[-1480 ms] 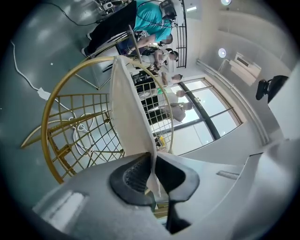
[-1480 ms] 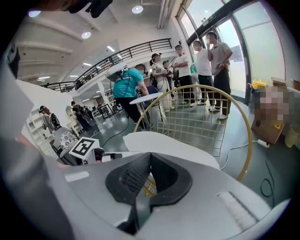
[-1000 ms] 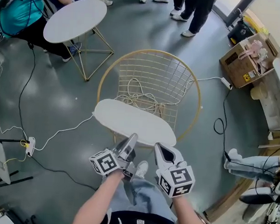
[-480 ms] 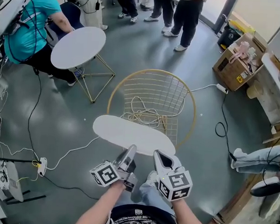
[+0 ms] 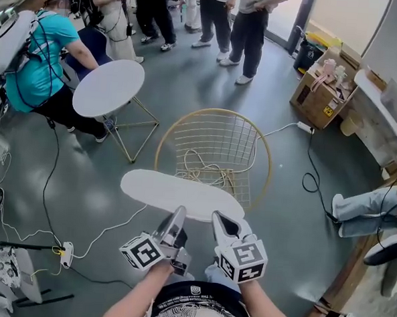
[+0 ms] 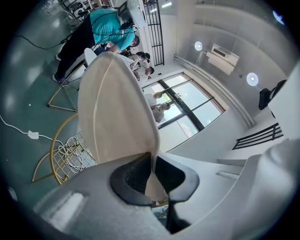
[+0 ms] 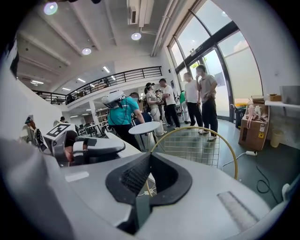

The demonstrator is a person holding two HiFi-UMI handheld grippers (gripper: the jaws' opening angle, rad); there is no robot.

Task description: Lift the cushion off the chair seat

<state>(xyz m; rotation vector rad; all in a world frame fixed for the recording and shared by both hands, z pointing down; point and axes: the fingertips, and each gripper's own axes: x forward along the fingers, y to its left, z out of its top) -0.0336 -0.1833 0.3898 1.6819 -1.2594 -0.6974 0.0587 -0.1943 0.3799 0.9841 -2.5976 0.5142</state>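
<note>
The white oval cushion (image 5: 179,193) hangs level above the front of the gold wire chair (image 5: 216,149), off its seat. My left gripper (image 5: 177,217), rolled onto its side, is shut on the cushion's near edge. In the left gripper view the cushion (image 6: 112,112) runs straight out from between the pads of the left gripper (image 6: 151,157). My right gripper (image 5: 216,219) sits at the same near edge, a little to the right. Its jaws (image 7: 150,154) stand together with nothing visible between them. The cushion (image 7: 119,143) lies to its left, the chair rim (image 7: 201,136) ahead.
A round white side table (image 5: 109,87) stands to the left behind the chair. Several people stand at the back; one sits at the left. A cardboard box (image 5: 316,95) is at the right, someone's legs (image 5: 363,211) reach in there. Cables and a power strip (image 5: 65,253) lie on the floor.
Both grippers have risen with the cushion, which now hangs higher over the chair's front. The left gripper's hold on the near edge is unchanged.
</note>
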